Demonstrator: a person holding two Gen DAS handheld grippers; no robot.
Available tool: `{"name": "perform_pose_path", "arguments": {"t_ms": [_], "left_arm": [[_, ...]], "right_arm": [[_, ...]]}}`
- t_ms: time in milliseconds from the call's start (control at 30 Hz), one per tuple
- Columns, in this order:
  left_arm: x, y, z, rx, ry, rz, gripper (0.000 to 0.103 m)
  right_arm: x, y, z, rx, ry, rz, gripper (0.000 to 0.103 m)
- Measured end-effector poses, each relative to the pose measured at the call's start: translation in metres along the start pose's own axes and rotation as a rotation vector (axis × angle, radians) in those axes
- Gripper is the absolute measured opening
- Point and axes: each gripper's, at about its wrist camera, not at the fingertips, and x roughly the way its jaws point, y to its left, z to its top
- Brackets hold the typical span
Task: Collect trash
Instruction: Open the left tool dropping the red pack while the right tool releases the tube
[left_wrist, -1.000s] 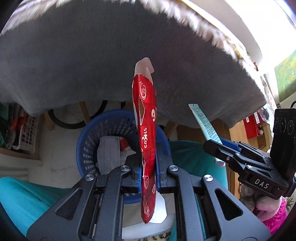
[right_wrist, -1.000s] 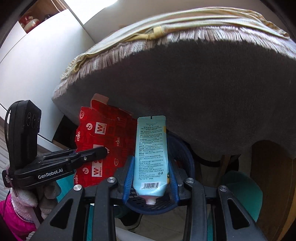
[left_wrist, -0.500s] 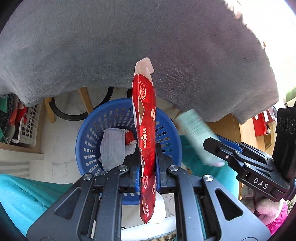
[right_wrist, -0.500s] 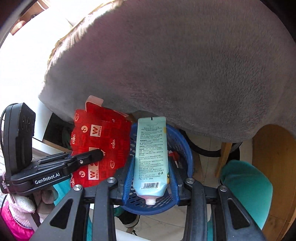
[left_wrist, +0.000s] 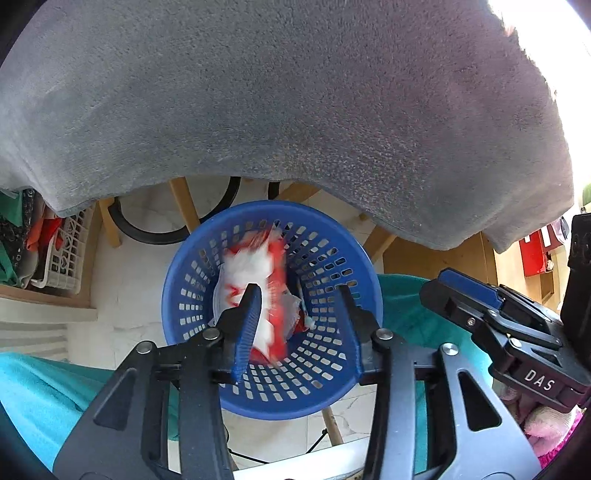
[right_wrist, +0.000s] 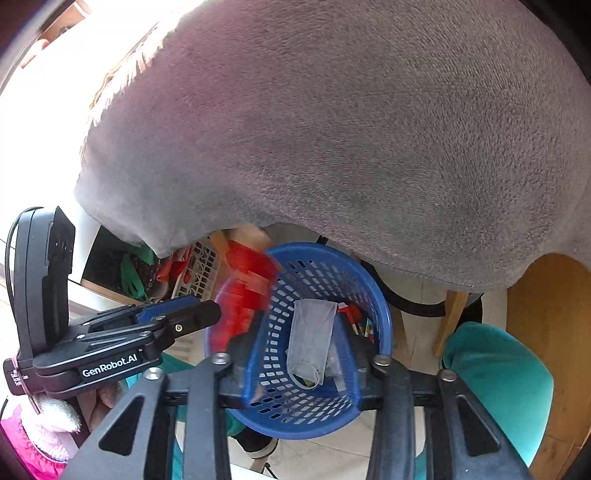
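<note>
Left gripper (left_wrist: 299, 295), jaws spread and empty, above blue basket (left_wrist: 184, 273); blurred red wrapper (left_wrist: 273, 295) inside it, below the fingers. Right gripper (right_wrist: 295, 343), jaws likewise apart. Grey blanket (left_wrist: 295, 110) overhangs; pale tiled floor (left_wrist: 136, 280).

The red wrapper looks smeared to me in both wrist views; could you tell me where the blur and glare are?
Left wrist view: the red wrapper is motion-blurred over the blue basket, which stays sharp; the top-right corner is overexposed. Right wrist view: the wrapper smears at the basket's left rim; the upper left is blown out white.
</note>
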Motion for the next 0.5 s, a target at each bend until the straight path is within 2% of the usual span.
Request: {"name": "perform_pose_path", "arguments": {"t_ms": [67, 300, 500], "left_arm": [[0.001, 0.002, 0.001, -0.003, 0.005, 0.001, 0.041], [-0.007, 0.001, 0.002, 0.005, -0.007, 0.010, 0.041], [-0.021, -0.003, 0.005, 0.023, -0.042, 0.025, 0.043]], "right_arm": [[-0.001, 0.002, 0.000, -0.001, -0.004, -0.007, 0.053], [-0.003, 0.000, 0.002, 0.004, -0.001, -0.017, 0.058], [-0.012, 0.001, 0.007, -0.018, -0.023, -0.024, 0.069]]}}
